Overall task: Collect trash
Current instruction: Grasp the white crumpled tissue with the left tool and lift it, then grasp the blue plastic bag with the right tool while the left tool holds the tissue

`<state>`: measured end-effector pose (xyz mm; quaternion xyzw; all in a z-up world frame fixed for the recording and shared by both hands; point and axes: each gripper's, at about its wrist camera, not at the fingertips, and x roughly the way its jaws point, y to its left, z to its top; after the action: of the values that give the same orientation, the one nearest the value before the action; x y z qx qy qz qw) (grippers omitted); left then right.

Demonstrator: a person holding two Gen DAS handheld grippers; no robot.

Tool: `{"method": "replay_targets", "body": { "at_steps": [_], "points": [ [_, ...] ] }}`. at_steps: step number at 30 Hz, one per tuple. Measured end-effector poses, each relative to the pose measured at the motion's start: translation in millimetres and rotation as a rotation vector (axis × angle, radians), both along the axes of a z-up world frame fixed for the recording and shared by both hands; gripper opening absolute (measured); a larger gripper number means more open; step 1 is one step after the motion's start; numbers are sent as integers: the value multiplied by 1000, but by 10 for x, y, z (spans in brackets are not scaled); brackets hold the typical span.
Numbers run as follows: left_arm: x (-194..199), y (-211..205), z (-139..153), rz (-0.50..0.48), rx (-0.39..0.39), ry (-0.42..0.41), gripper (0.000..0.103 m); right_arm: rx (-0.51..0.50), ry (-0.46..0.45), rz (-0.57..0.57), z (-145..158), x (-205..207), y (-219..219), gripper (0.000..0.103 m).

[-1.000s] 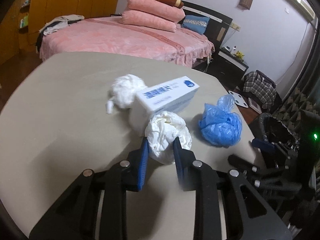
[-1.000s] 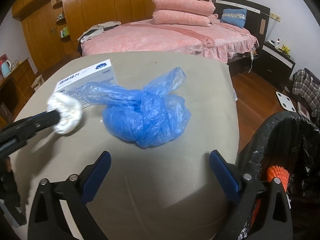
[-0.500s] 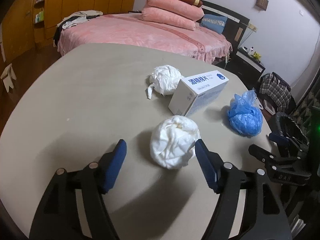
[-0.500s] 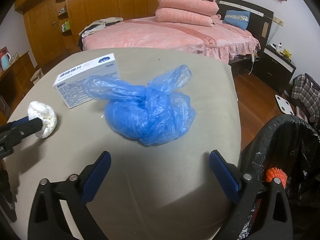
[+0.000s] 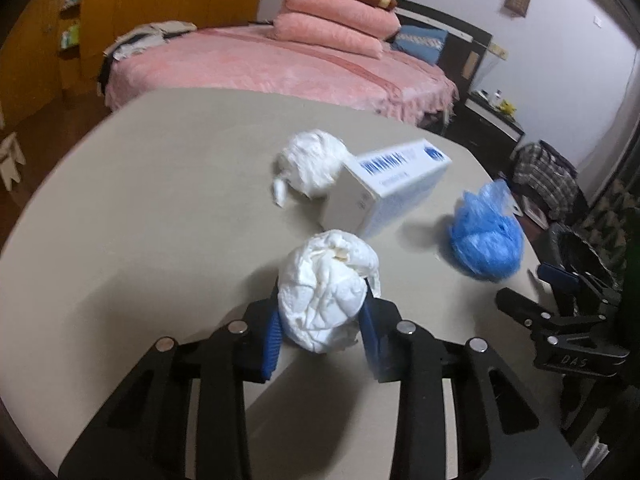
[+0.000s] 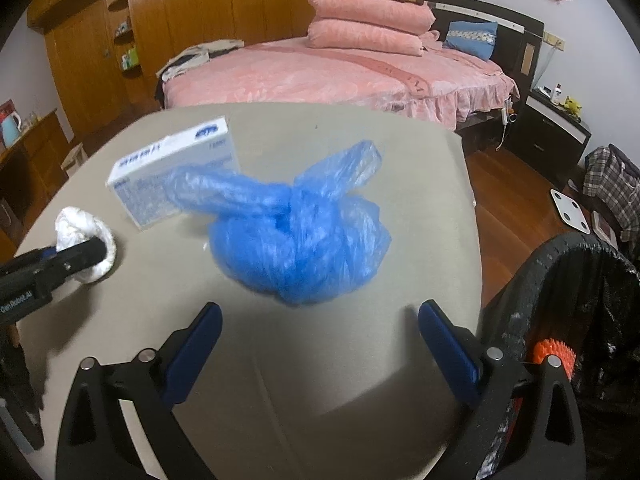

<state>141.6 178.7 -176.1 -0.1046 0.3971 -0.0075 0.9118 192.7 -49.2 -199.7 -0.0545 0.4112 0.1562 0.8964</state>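
Half a second ago my left gripper [image 5: 320, 332] stood wide around the paper wad [image 5: 326, 292]; now its jaws pinch it at mid-girth on the bench [image 5: 140, 200]. Light, soft, it will squash, not slip. My right gripper [image 6: 320, 354] gapes empty before the blue bag [image 6: 300, 236]. The bin [image 6: 580, 280] waits beyond the bench's right edge, with open room that way.

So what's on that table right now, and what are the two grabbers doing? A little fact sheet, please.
left gripper: shut on paper wad
right gripper: open, short of the blue bag, not touching it
second wad: on table, against the box
box: on table, between second wad and blue bag
bin: black, by the table's right edge
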Motion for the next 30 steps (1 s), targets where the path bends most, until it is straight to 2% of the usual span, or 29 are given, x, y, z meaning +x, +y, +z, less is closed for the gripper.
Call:
{"method": "replay_targets", "body": {
  "at_steps": [4, 8, 11, 15, 18, 26, 30],
  "points": [
    [98, 88, 28, 51, 66, 14, 32, 4, -12, -7, 27, 109, 61, 97],
    [162, 204, -20, 86, 31, 38, 32, -3, -29, 6, 53, 228, 191, 97],
    [153, 203, -19, 87, 42, 37, 32, -3, -35, 3, 68, 332, 268, 97],
    [152, 216, -31, 85, 39, 42, 33, -3, -20, -1, 53, 440, 326, 97],
    [162, 246, -47, 85, 29, 42, 33, -10, 7, 2, 9, 476, 359, 93],
    [153, 248, -69, 84, 32, 47, 35, -40, -7, 77, -30, 395, 492, 54],
    [160, 223, -70, 83, 57, 53, 36, -49, -10, 87, -40, 375, 524, 51]
  ]
}}
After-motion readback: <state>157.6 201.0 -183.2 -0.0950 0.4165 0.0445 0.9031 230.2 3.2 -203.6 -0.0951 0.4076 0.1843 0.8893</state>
